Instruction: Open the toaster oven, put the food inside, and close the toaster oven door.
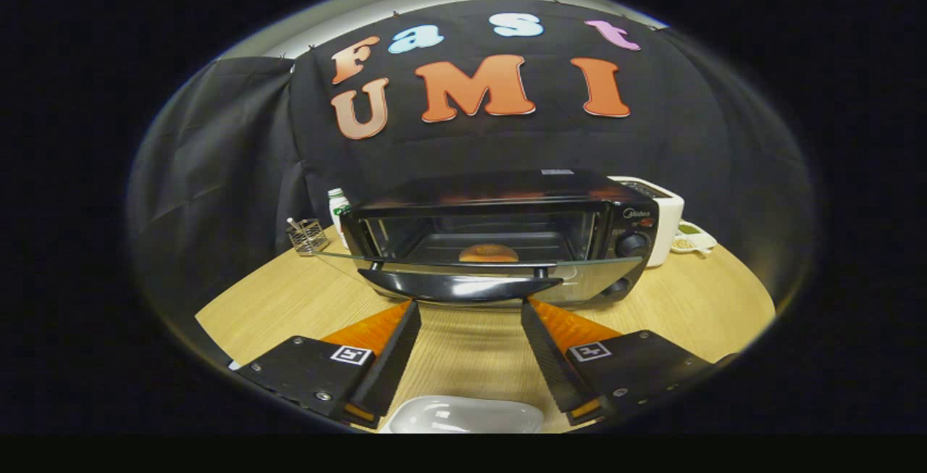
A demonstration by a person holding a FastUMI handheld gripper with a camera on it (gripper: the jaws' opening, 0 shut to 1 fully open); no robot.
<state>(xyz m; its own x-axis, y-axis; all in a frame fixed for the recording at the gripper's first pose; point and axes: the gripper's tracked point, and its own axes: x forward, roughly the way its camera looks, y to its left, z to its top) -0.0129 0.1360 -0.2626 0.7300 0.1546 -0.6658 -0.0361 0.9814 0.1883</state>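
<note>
On the round wooden table [688,299], just ahead of my gripper [471,304], sits the black toaster oven [507,230] with its glass door [449,264] folded down flat. My fingers stand apart, gripping nothing, tips near the door's handle [460,287]. Inside, a round golden-brown bun [489,253] rests on the rack. A white dish [463,415] lies between my fingers.

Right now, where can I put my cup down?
Bare tabletop lies right of the toaster oven, and more lies left, before the wire basket. Between the open tongs it's crowded: door ahead, white dish below.
</note>
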